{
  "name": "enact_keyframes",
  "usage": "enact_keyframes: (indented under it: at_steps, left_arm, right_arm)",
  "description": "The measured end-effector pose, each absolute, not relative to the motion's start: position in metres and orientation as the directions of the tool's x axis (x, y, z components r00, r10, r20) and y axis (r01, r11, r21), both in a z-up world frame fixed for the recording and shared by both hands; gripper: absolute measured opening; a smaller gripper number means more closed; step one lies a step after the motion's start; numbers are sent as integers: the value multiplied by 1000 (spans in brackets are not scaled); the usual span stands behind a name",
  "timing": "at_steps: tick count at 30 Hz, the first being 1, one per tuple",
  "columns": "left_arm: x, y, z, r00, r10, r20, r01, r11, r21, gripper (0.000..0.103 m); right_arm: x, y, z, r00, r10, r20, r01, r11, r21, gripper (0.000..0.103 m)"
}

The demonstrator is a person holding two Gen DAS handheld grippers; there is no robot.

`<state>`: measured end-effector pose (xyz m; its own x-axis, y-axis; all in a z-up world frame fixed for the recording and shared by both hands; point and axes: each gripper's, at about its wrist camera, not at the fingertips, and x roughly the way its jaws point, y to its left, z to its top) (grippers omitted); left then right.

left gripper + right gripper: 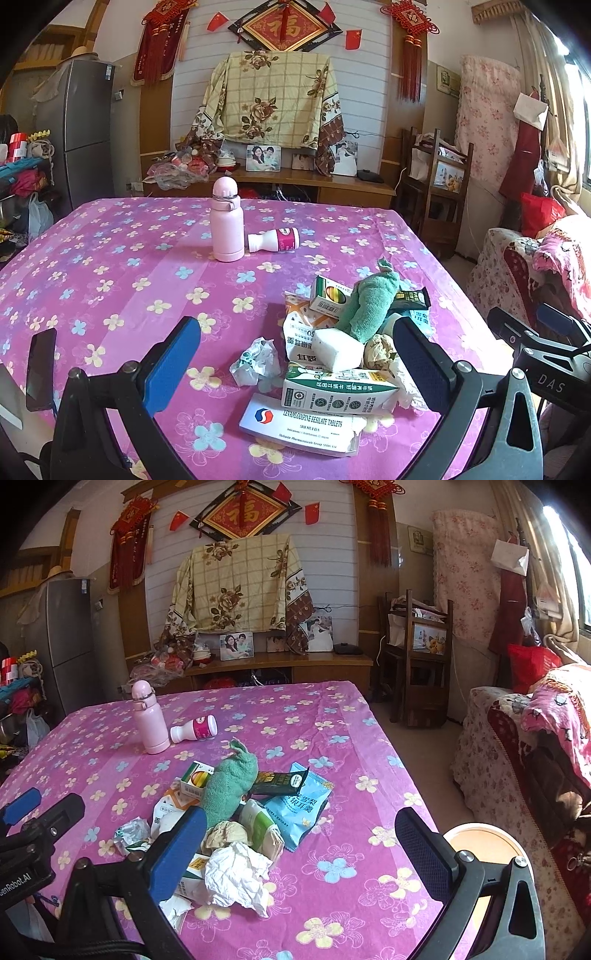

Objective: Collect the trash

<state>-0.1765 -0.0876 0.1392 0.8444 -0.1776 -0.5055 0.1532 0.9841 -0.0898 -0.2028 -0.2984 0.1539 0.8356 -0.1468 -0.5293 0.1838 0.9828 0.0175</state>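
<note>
A heap of trash lies on the pink flowered tablecloth [110, 266]: a tablet box [301, 428], a green-white carton [338, 389], a crumpled wrapper [256, 362], a green cloth [365, 304] and small boxes. In the right wrist view the heap shows crumpled white paper [236, 877], the green cloth [229, 784] and a blue snack bag [299, 805]. My left gripper [295, 363] is open above the heap's near side. My right gripper [301, 851] is open over the heap's right edge. Both are empty.
A pink flask [226, 221] stands at the table's far side with a white-pink bottle [273, 240] lying beside it. A sofa [528, 746] is at the right, a round stool [480, 845] by the table corner, wooden chairs [421, 657] beyond.
</note>
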Motion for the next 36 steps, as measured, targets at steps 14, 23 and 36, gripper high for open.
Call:
enact_keyframes:
  at_steps: [14, 23, 36]
  left_arm:
    - [-174, -86, 138, 843, -163, -513, 140, 987, -84, 103]
    - [-173, -86, 138, 843, -160, -514, 137, 987, -83, 103]
    - [-172, -85, 137, 842, -159, -516, 135, 987, -85, 103]
  right_arm:
    - [-203, -301, 151, 829, -146, -540, 183, 983, 14, 103]
    - [-201, -300, 148, 822, -140, -551, 175, 985, 10, 103]
    - [-199, -298, 145, 814, -137, -565, 168, 986, 2, 103]
